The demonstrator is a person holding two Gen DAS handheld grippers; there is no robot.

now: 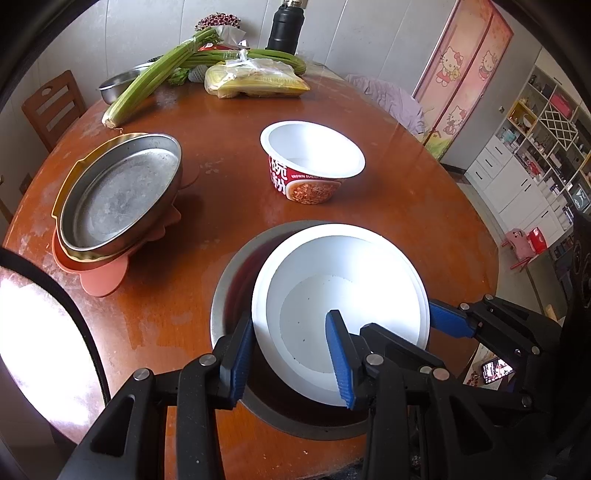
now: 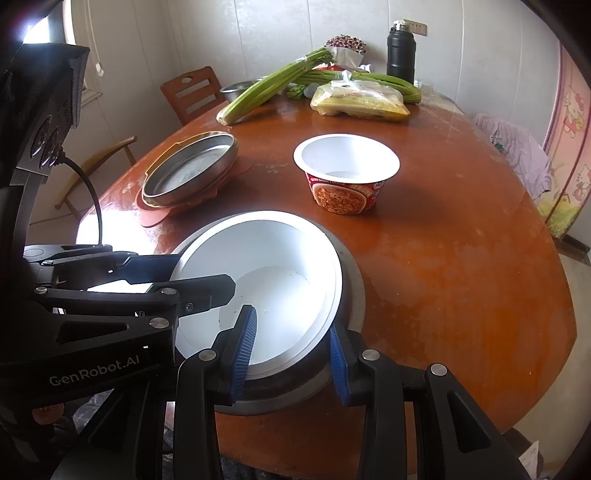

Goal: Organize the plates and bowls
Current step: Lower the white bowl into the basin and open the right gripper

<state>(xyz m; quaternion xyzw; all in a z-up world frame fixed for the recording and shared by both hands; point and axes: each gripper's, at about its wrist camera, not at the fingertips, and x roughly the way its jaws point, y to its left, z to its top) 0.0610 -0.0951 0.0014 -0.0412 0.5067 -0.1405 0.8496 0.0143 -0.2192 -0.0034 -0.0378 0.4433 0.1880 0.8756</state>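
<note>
**A:** Both claws are on the same piece here. The left gripper (image 1: 291, 354) has its blue pads nearly together on the near wall of the white bowl (image 1: 343, 295), one pad outside the wall, one inside.

**B:** And the right gripper (image 2: 291, 354) does the same on the other side, one finger inside the white bowl, the other outside below its rim. Narrow gap, wall pinched between.

**A:** The white bowl sits tilted inside a larger steel bowl (image 1: 229, 288), off-centre, with dark metal showing on the left. That pair is at the near edge of the tabletop (image 1: 424, 221).

**B:** I cannot tell whether the outer pad of the right gripper also touches the steel bowl; they are very close there.

**A:** Farther in, towards the middle of the tabletop, a red-printed instant-noodle cup (image 1: 312, 162) stands upright and apart from everything.

**B:** Towards the left edge there's the stack: a steel plate (image 1: 122, 192) on top, a yellow-rimmed piece under it, and a pink plate (image 1: 105, 277) at the bottom.

**A:** Along the far edge lie celery stalks (image 1: 159, 77), a clear bag of yellow food (image 1: 255, 79), a small steel basin (image 1: 118, 83) partly under the celery and a black flask (image 1: 285, 29).

**B:** A wooden chair (image 1: 53, 107) stands beyond the far left edge.
</note>
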